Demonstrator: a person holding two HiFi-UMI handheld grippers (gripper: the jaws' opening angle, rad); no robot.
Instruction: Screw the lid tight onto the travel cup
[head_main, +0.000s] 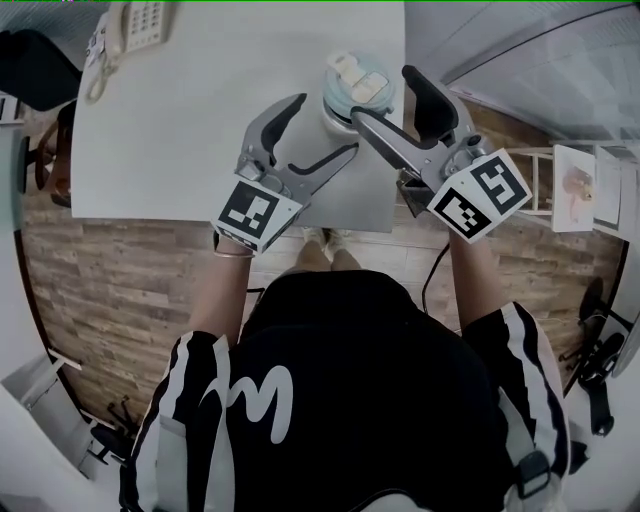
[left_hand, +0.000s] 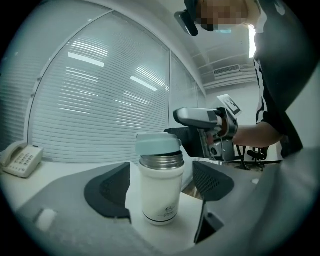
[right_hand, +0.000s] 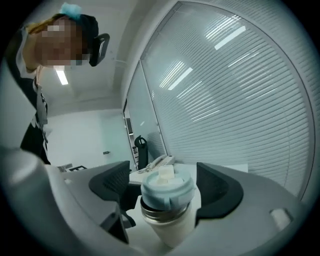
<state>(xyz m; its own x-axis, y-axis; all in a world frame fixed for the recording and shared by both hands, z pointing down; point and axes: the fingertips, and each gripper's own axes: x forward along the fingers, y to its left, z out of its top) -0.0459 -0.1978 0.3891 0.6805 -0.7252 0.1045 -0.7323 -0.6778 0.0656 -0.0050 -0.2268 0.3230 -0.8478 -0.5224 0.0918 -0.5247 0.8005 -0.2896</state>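
Jaws apart on both sides, nothing gripped: the left gripper (left_hand: 160, 192) brackets the upright white cup (left_hand: 159, 200) low on its body. The right gripper (right_hand: 167, 192) flanks the blue lid (right_hand: 167, 189) above, apparently nearer for the twist. The cup stands near the table (head_main: 180, 140) edge.

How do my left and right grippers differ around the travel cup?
The left gripper brackets the white cup body, low down; the right gripper brackets the pale blue lid, higher up. The left gripper reaches in from the left, the right gripper from the right. Both stand open, gripping nothing.
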